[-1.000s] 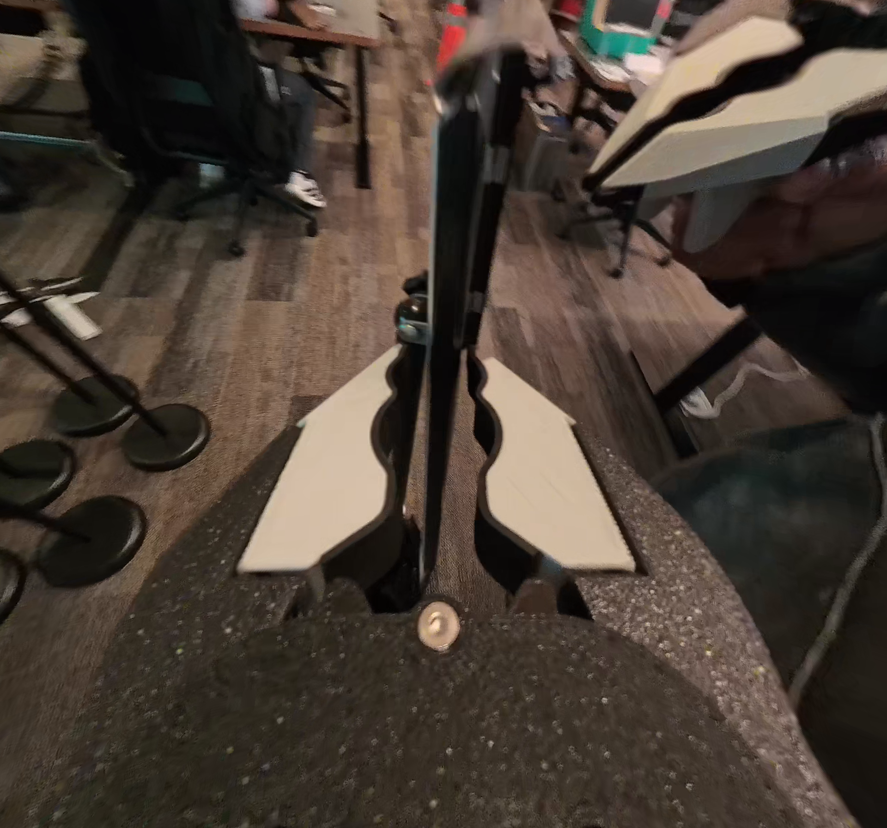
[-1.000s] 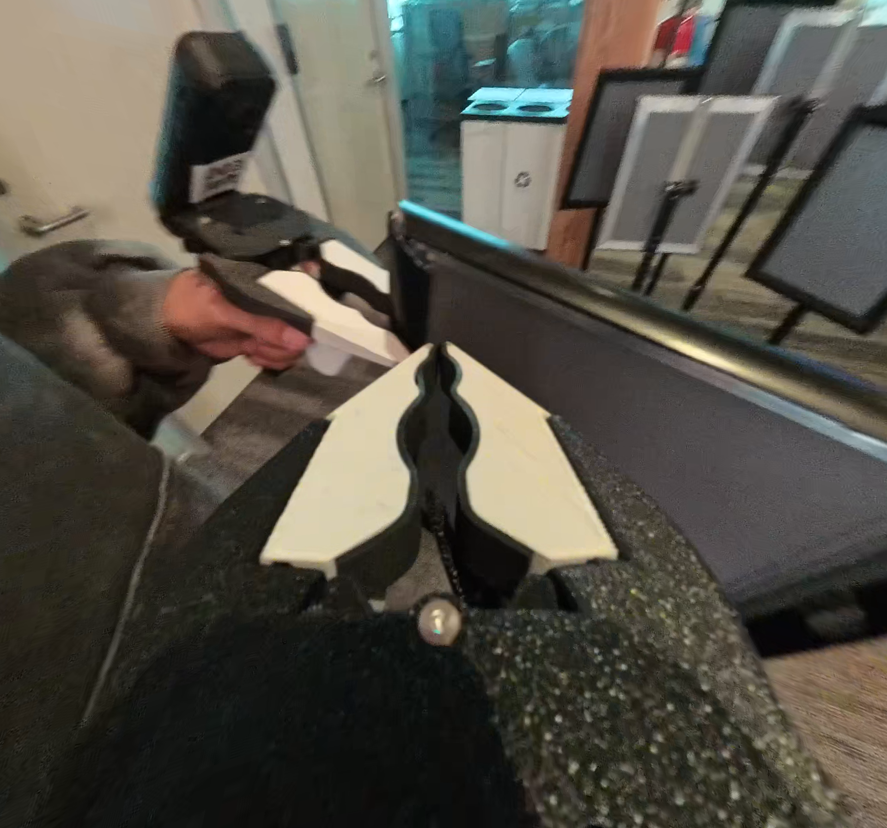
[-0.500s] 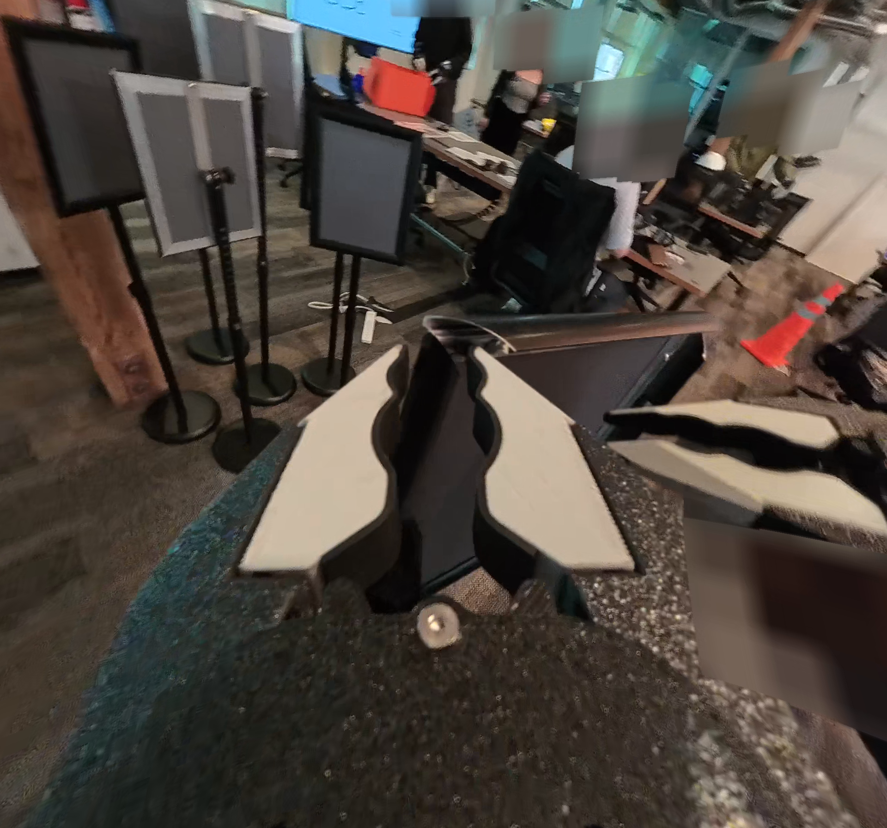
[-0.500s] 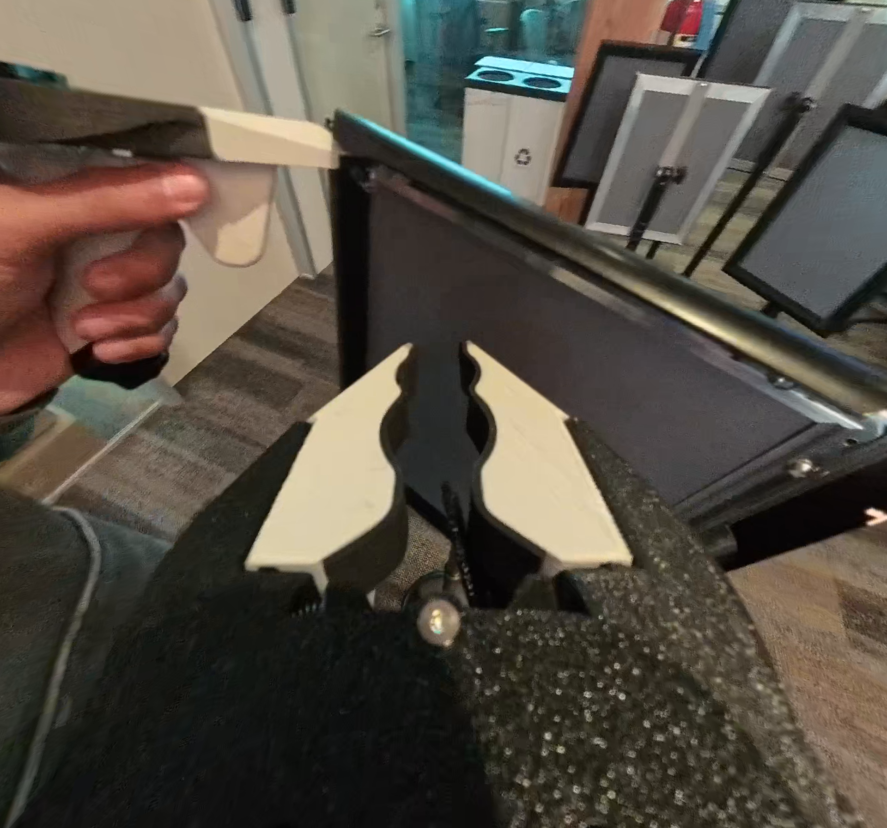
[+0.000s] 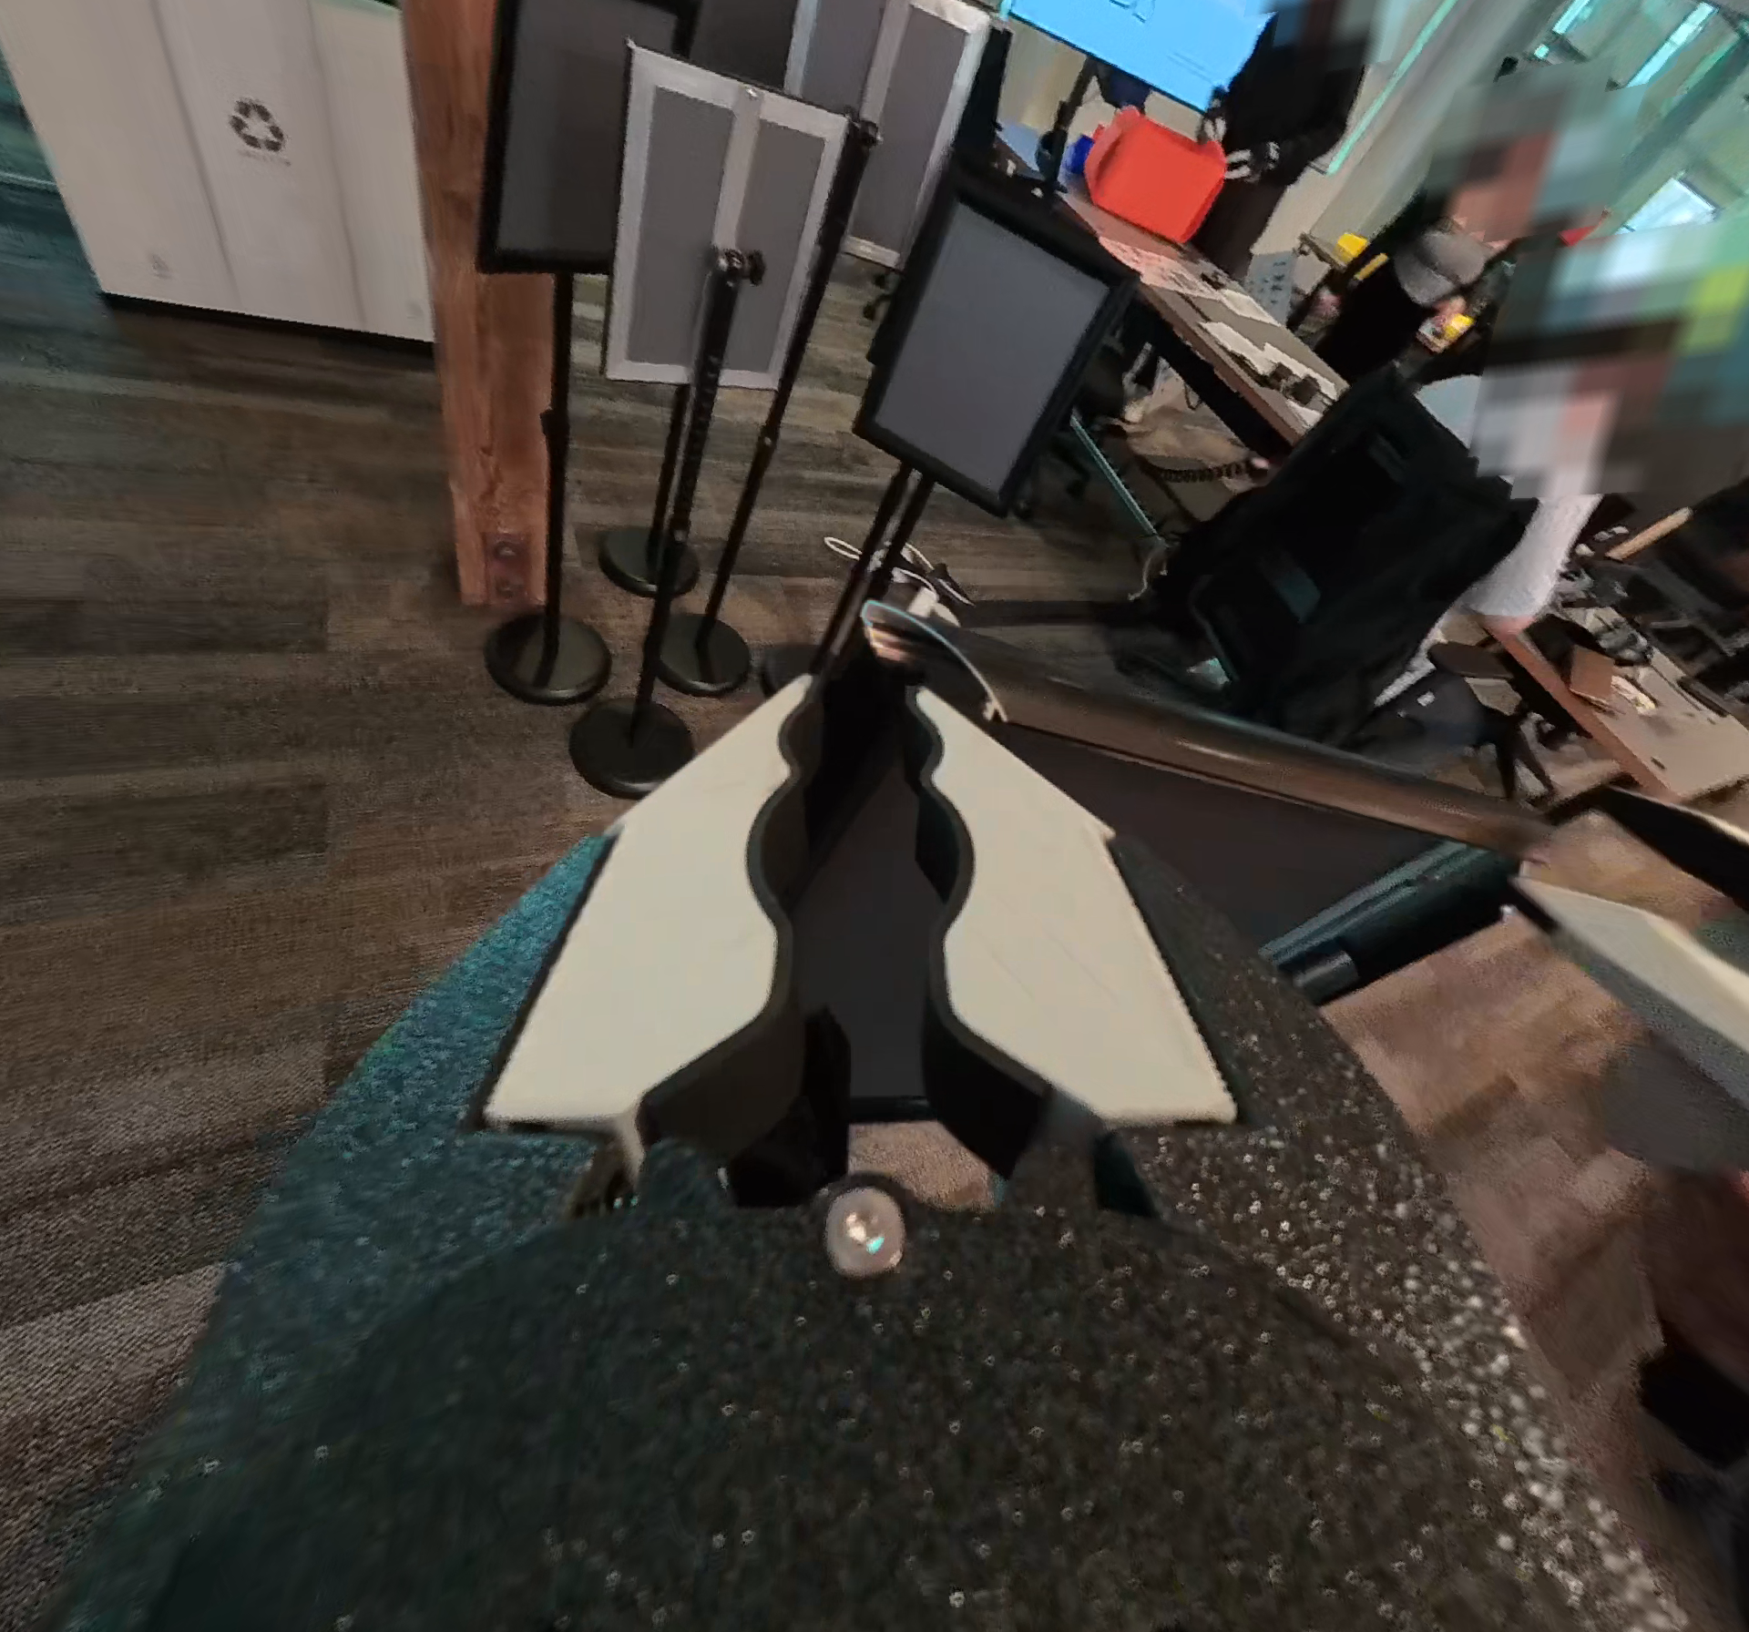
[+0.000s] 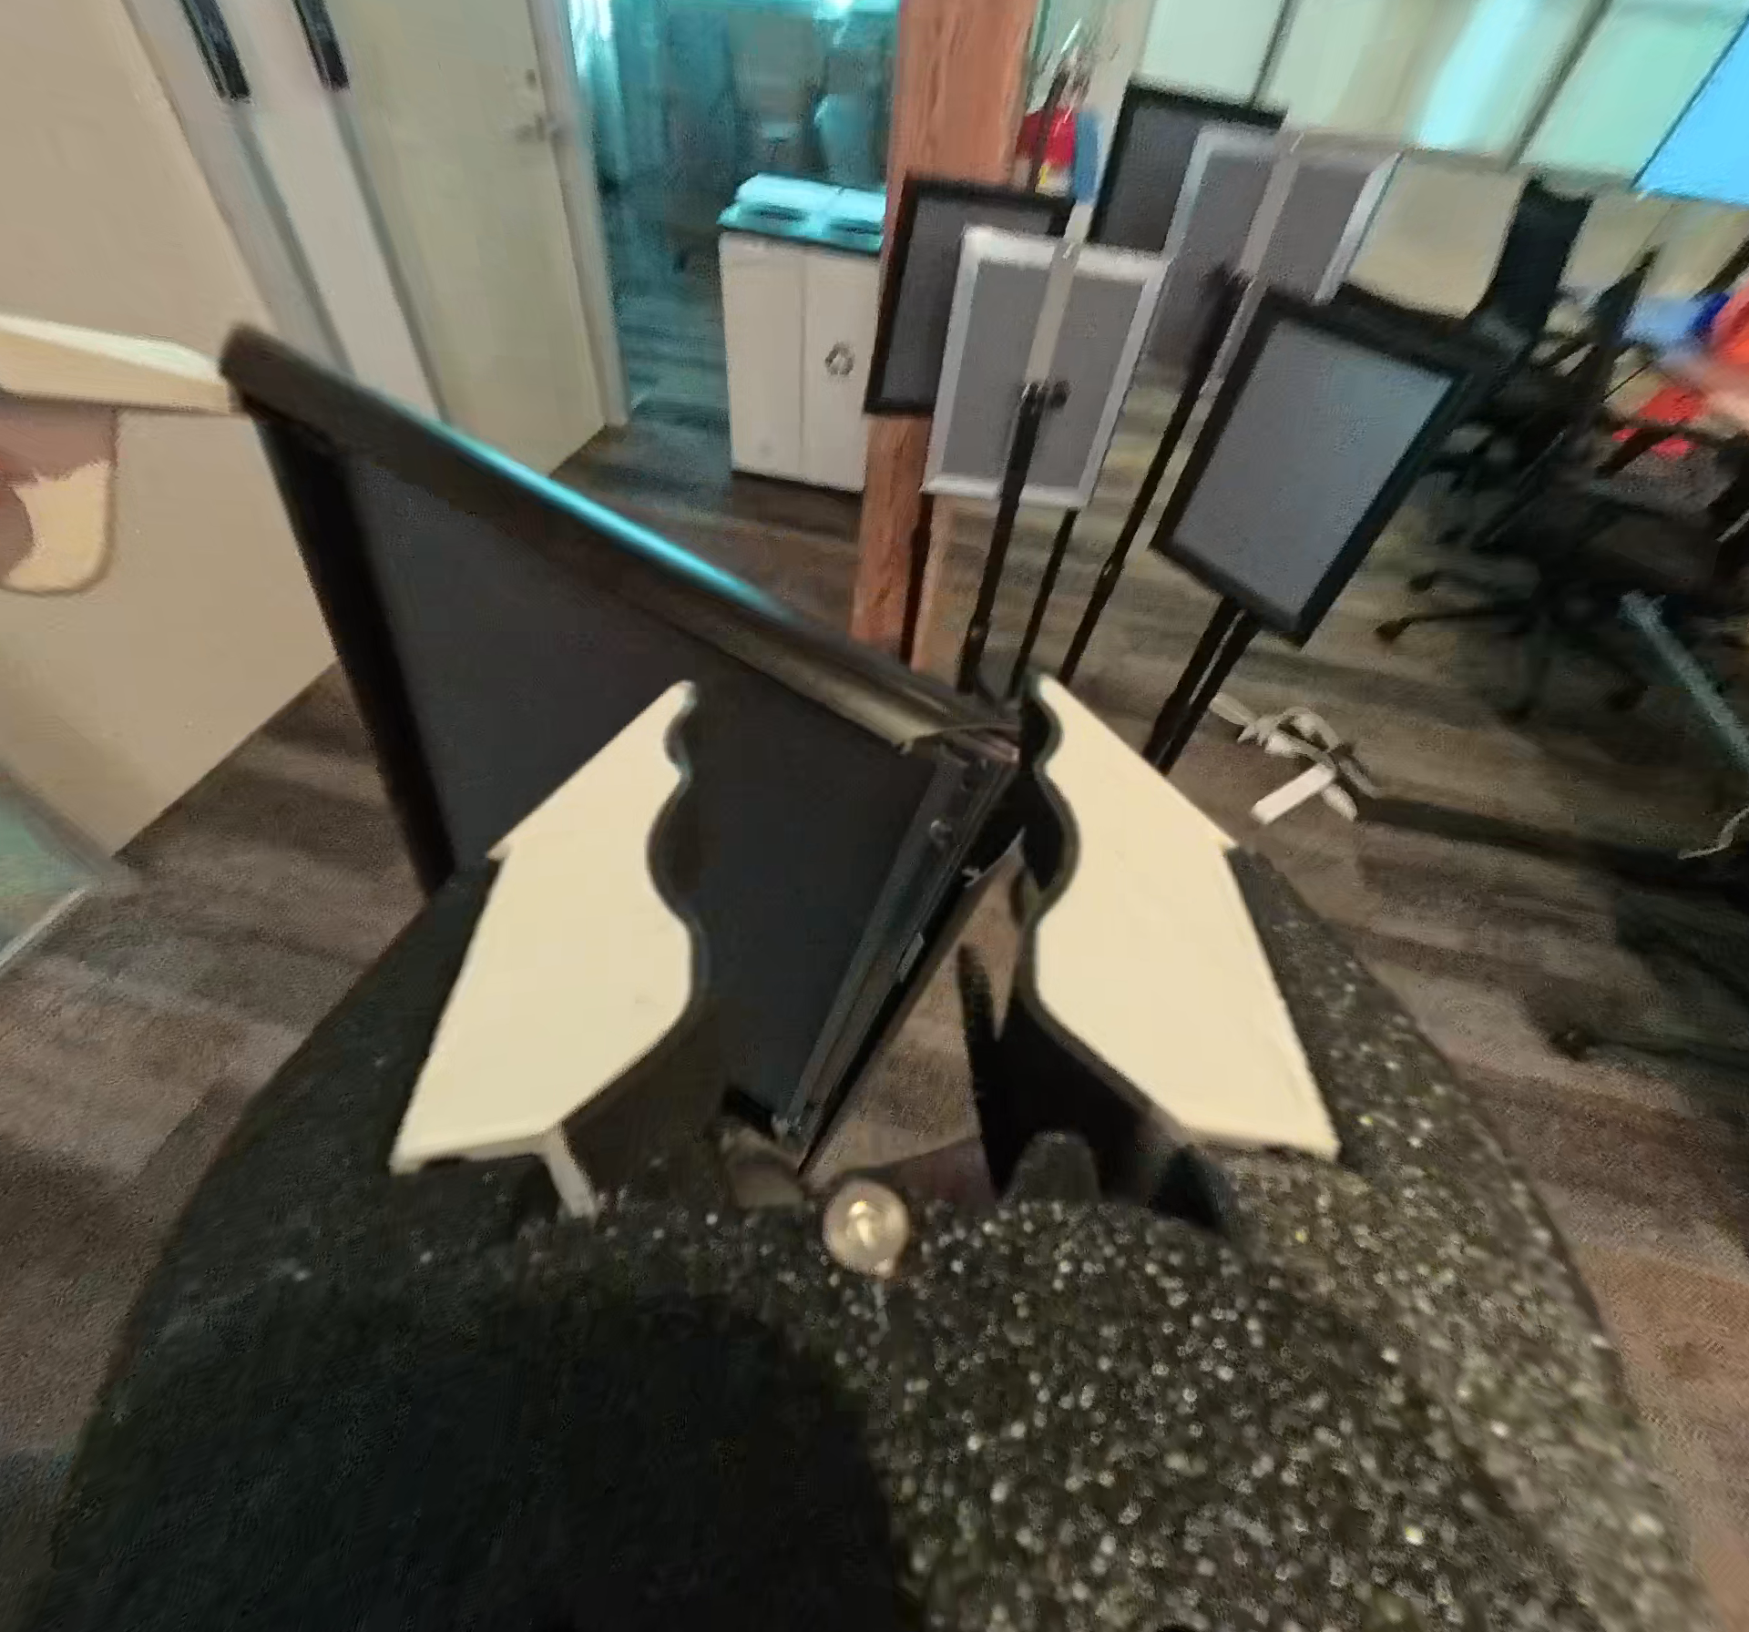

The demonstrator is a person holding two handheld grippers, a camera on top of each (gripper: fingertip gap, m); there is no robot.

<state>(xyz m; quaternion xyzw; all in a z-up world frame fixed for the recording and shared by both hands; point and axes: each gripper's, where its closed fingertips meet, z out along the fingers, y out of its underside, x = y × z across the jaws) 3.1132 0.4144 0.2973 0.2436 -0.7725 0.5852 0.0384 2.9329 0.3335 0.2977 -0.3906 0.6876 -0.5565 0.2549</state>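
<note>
A black-framed sign panel (image 5: 1192,820) is held up off the floor between both grippers. My left gripper (image 5: 863,688) is shut on one corner of the frame, whose top rail runs off to the right. My right gripper (image 6: 863,688) is open wide, with the other corner of the frame (image 6: 587,659) lying between its fingers and close to the right finger (image 6: 1136,905). The right gripper also shows at the right edge of the left wrist view (image 5: 1647,915). The left gripper's white finger (image 6: 114,371) shows at the frame's far corner in the right wrist view.
Several sign stands on poles with round bases (image 5: 729,233) stand by a wooden post (image 5: 473,262). White recycling bins (image 5: 218,120) are behind it. Desks, a black office chair (image 5: 1344,565) and people are at the right. A white cable (image 6: 1306,763) lies on the floor.
My right gripper has opened from nearly shut and moved to the frame's near corner. The frame, held by the left gripper, has swung from edge-on to tilted.
</note>
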